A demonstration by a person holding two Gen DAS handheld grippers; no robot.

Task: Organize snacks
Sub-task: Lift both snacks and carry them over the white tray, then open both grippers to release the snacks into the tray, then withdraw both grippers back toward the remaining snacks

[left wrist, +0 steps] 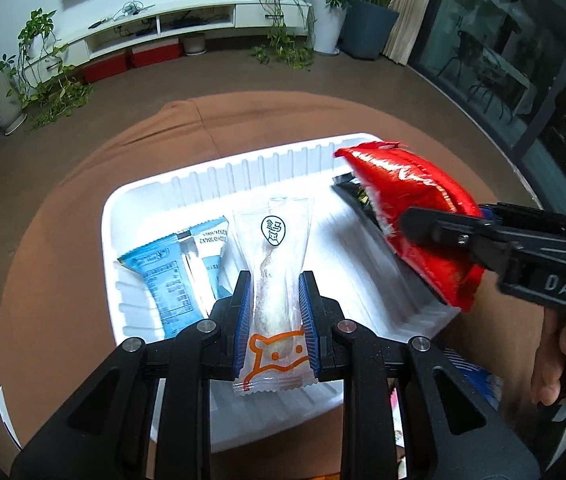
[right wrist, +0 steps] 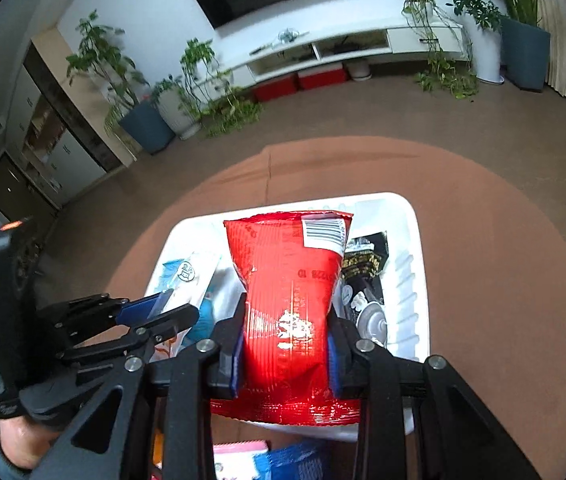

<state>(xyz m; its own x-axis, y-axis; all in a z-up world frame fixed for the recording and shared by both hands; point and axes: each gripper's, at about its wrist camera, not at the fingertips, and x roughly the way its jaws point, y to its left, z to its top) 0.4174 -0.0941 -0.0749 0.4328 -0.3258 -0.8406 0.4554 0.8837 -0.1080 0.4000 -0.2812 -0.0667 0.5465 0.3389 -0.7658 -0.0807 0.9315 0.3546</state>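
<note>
Two grippers, both loaded. Left gripper [left wrist: 275,312] is closed on a clear snack packet [left wrist: 277,280] with an orange print, held over the white tray [left wrist: 203,176]. Right gripper [right wrist: 285,344] is clamped on a red bag [right wrist: 291,288] above the tray's right side. Blue packet [left wrist: 167,276] lies in the tray at left, black packet [right wrist: 367,260] at right.
</note>
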